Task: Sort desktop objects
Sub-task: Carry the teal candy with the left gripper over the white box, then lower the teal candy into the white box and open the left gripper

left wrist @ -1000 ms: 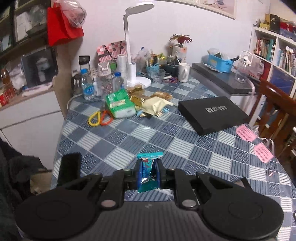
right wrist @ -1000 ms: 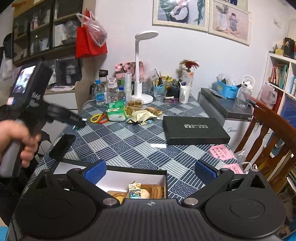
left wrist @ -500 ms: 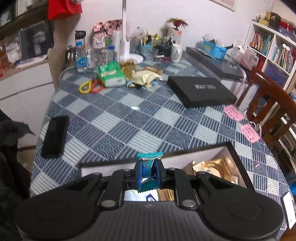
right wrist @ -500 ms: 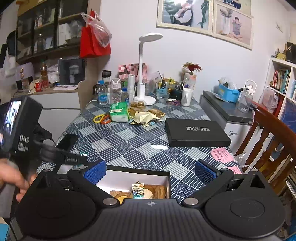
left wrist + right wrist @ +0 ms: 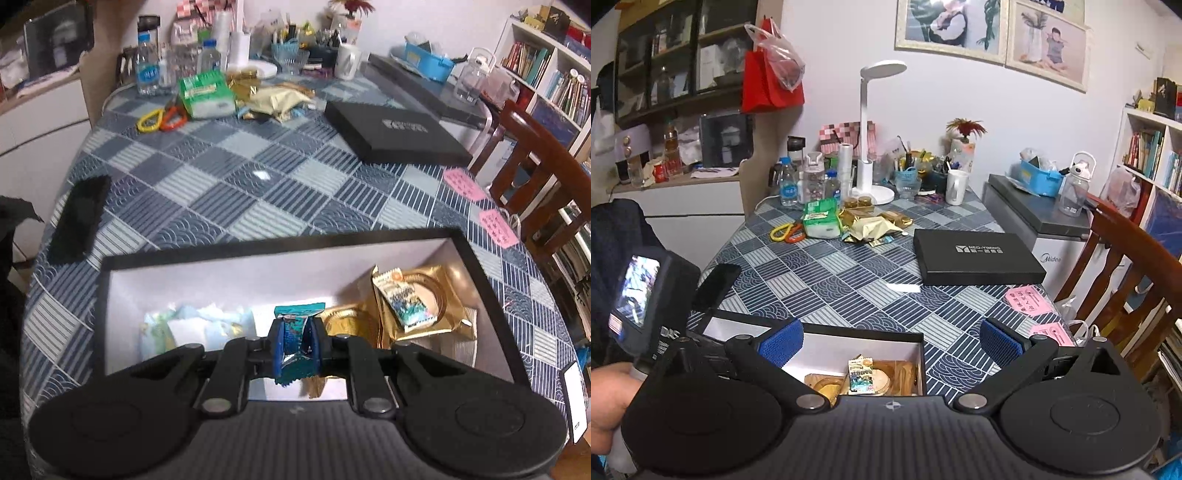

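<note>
Right wrist view: black box lid (image 5: 977, 258) reads "NEO-YIMING".

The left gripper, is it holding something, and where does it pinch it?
Yes: a small teal foil snack packet, pinched across its middle between the blue fingers.

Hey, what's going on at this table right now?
A person is sorting snacks into an open black box. The left tongs are shut on a teal snack packet, held over the box, where gold-wrapped packets already lie. The right tongs hang open and empty above the box's near edge.
</note>
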`<action>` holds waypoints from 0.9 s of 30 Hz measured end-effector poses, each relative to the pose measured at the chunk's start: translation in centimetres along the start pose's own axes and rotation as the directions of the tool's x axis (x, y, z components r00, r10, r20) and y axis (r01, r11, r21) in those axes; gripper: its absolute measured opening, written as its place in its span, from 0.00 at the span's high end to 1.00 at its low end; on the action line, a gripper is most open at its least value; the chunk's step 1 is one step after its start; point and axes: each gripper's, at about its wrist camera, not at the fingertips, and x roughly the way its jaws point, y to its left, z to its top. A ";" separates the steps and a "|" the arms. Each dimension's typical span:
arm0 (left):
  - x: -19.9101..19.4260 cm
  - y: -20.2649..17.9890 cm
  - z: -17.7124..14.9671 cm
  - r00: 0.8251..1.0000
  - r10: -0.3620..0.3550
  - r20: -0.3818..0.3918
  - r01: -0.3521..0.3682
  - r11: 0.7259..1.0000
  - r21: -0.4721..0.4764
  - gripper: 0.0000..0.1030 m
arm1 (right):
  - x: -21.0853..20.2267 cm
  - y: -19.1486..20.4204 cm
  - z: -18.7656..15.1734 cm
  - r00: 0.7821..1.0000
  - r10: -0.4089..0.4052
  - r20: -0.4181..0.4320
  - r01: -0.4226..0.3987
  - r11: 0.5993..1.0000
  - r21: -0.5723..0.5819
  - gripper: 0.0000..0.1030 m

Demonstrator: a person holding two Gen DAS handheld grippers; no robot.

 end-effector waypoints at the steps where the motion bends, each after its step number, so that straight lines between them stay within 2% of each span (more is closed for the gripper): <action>1: 0.4 -0.1 -0.1 1.000 0.001 -0.008 -0.001 1.000 -0.002 0.84 | 0.0 -0.1 -0.1 1.000 -0.002 -0.002 0.002 1.000 0.002 0.00; 27: 5.9 -0.1 -0.6 0.991 0.081 -0.109 -0.087 0.995 -0.053 0.84 | 1.6 -0.7 -0.5 0.999 0.002 -0.044 -0.001 1.000 0.016 0.00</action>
